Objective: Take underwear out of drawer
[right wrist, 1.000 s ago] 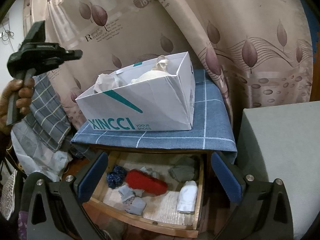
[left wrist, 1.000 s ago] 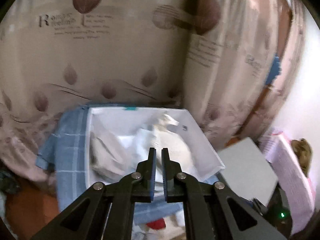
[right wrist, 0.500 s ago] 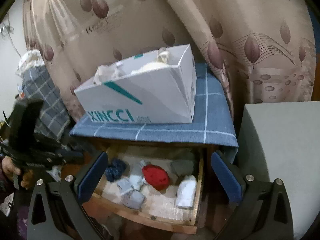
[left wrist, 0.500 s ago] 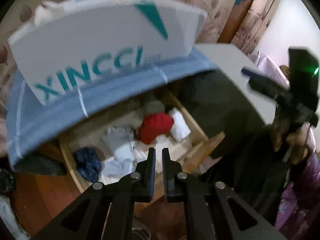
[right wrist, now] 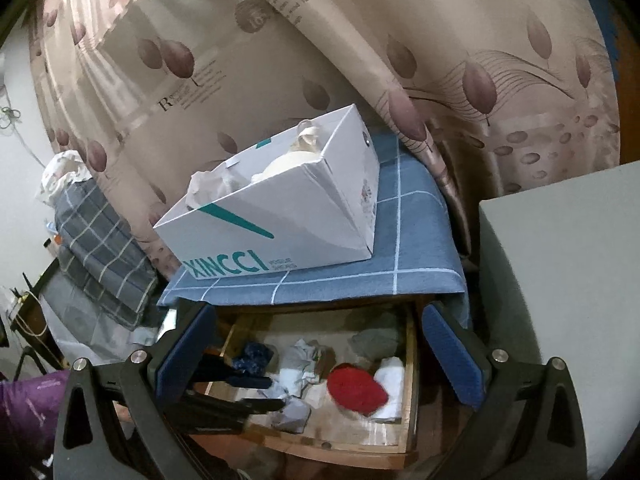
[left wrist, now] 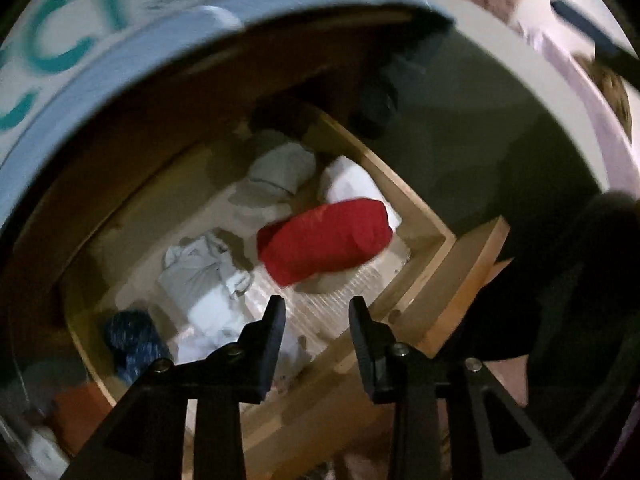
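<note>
Drawer (right wrist: pixel 412 380): open, lower centre.
Red underwear (left wrist: pixel 326 240): centre frame; likely soft, light; pinch a raised fold.
Left gripper (left wrist: pixel 316 308): jaws just parted, empty.
Right gripper (right wrist: pixel 316 354): fingers wide apart, empty.

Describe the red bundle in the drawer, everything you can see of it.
The red bundle is a soft, rolled or folded piece of red cloth, oblong with rounded ends and a few creases. It lies loose in the open wooden drawer, toward its right side in the right wrist view, partly over a white folded piece and on the pale liner. Grey and white crumpled garments lie to its left. Neither gripper touches it; the left gripper hangs above the drawer with its fingers apart.
</note>
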Tool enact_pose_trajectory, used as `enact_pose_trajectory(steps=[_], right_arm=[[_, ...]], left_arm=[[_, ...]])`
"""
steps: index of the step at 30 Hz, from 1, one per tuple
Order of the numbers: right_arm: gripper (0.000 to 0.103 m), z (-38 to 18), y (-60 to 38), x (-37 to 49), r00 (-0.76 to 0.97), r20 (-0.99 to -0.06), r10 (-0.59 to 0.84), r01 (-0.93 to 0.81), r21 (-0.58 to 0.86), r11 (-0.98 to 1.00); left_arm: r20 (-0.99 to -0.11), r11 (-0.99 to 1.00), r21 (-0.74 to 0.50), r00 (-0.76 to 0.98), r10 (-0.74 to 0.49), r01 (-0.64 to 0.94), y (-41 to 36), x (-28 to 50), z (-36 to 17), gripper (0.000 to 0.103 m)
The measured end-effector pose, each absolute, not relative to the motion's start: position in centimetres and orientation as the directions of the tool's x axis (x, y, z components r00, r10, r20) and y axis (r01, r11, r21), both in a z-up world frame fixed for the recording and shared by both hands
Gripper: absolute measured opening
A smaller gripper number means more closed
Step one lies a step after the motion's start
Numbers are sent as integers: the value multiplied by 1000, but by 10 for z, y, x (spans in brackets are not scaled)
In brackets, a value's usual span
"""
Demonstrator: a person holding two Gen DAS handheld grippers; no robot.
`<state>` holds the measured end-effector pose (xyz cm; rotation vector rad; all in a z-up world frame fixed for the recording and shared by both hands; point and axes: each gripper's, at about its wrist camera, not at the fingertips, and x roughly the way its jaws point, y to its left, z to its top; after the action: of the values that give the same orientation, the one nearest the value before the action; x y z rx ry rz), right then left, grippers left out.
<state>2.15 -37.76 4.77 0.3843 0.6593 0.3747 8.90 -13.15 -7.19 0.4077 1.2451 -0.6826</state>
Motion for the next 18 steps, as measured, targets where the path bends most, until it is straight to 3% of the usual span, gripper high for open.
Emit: enact_pose_trajectory(steps=[9,18], right_arm=[[103,45,-409,19,745,-442,500,-176,593,786],[103,36,-438,22,753,-385,534,-119,719,685]], left_arm=[[-965,409,120,202,-164,905,-169,86,-100,34],[-986,201,32,63,-152,979,-186,100,-135,34]])
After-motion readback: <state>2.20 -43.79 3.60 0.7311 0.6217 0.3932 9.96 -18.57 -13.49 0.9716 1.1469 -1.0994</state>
